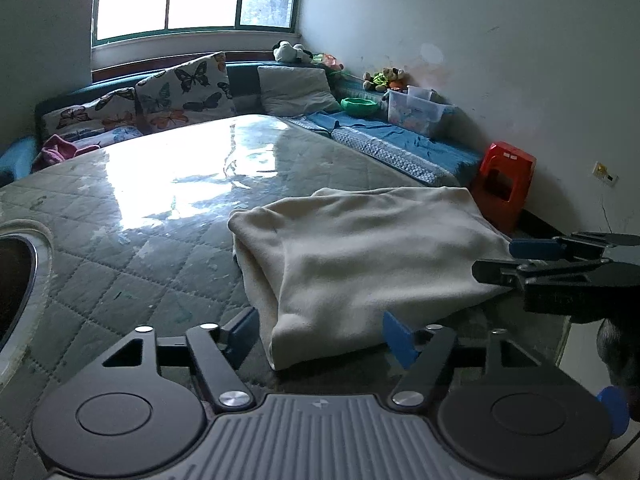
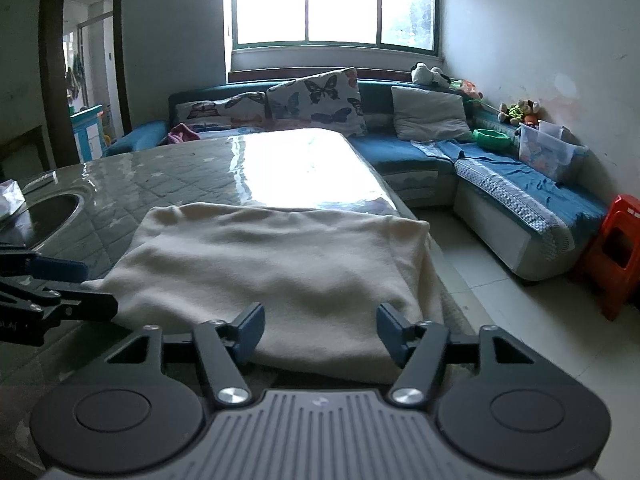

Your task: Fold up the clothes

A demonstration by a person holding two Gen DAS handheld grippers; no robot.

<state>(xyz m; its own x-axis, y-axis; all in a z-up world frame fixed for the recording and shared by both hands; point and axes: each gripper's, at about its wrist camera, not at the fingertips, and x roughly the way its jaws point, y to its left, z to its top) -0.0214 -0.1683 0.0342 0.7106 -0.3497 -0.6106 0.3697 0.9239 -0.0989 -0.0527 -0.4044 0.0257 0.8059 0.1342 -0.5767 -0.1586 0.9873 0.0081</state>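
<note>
The cloth [image 2: 276, 264], cream and folded, lies on the table [image 1: 132, 240] at its near right corner; its underside and the layers inside stay hidden. Glare from the window [image 2: 332, 4] washes out the tabletop beyond it. The left gripper [image 1: 320, 340] stands wide at the cloth's near left corner, pads clear of it. The right gripper [image 2: 320, 330] stands wide too, straddling the near edge without pressing. A sofa [image 2: 500, 184] and a red stool [image 1: 505, 184] sit behind

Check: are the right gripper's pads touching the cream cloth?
Cannot tell. In the right wrist view, the right gripper straddles the cream cloth, jaws wide, but no gap or contact shows plainly.
</note>
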